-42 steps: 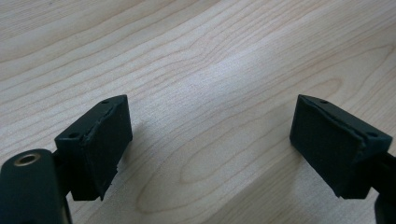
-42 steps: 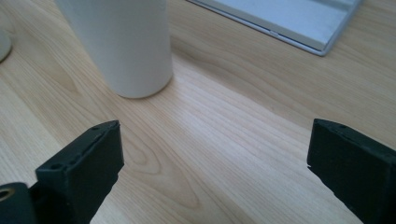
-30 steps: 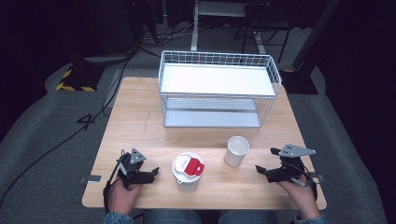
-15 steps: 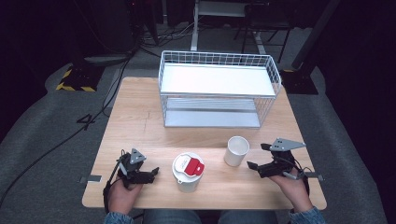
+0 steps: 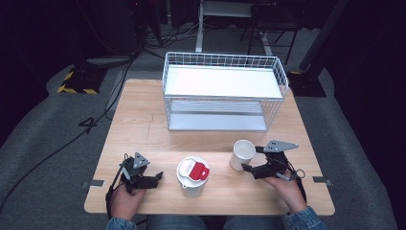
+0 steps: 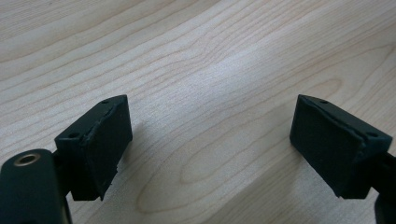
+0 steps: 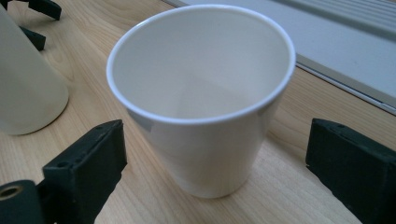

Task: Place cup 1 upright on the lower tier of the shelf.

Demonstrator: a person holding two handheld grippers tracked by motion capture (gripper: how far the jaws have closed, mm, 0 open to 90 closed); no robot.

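**Right gripper closes in on the white cup**

Over the last second I have brought my right gripper in from the near right edge of the table toward the white cup. A second ago it sat well to the right of the cup; now its tips are just beside the cup's near right side. The right gripper view bears this out: the cup stands upright and empty between my two jaws, which are spread wide, one on each side of it, with neither pad touching the wall yet. So the right gripper is released and holding nothing.

My left gripper has not moved in that time. It rests at the near left of the table, jaws apart, and in the left gripper view I see nothing but bare wood grain between them.

The lidded tumbler, white with a red flap on its lid, stands between the two grippers, near the front edge and just left of the cup. The wire shelf rack sits at the far side, untouched.

I judge that the approach is nearly done and that the grasp comes next. The cup looks light and thin-walled, so I would close gently and low on the body to avoid crushing or tipping it.
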